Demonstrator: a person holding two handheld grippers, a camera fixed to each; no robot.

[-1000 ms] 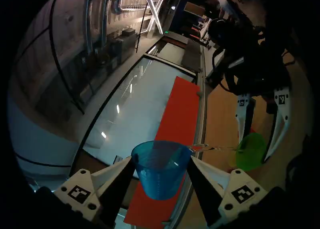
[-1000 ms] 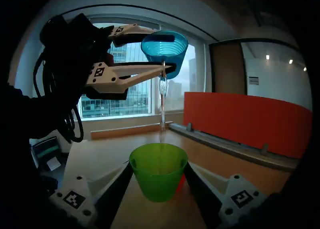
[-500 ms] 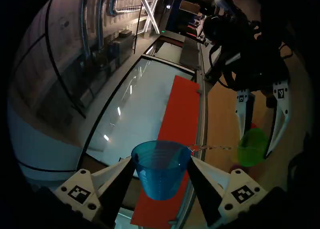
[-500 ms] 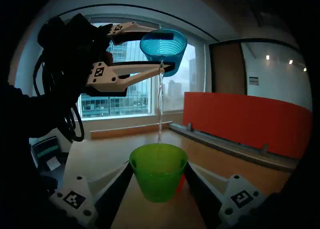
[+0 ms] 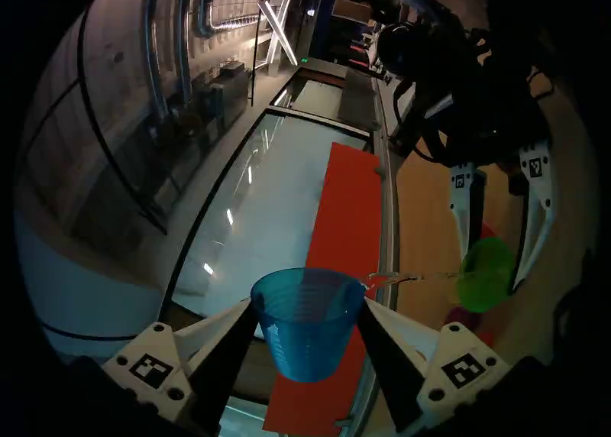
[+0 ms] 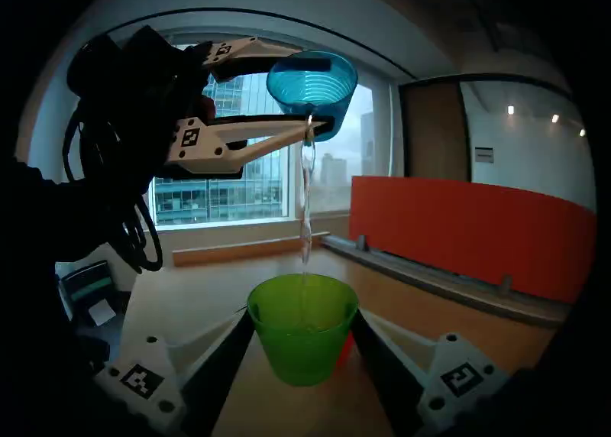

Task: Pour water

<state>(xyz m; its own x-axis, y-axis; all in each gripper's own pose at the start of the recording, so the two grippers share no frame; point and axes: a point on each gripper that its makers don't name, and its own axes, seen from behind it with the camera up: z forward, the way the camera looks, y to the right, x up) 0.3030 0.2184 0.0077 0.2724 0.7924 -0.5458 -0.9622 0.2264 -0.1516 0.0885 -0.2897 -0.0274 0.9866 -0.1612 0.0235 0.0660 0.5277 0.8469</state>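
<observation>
While the left gripper [image 5: 308, 305] clamps a tilted blue cup [image 5: 308, 338], thin water stream [image 6: 306, 200] falling from its rim, green cup [image 6: 303, 341] directly below, gripped upright by the right gripper [image 6: 303, 315] above the desk [image 6: 183, 299], black-and-white square markers [image 6: 142, 380] on each gripper

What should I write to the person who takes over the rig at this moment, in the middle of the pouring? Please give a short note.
The left tool is shut on the blue cup, which is tipped on its side high above the green cup.
The right tool is shut on the green cup, upright, over the wooden table.
Done: pouring is under way; a thin stream of water runs from the blue cup's rim into the green cup.
Left: empty the blue cup, turn it upright, then probably set both cups down.
</observation>
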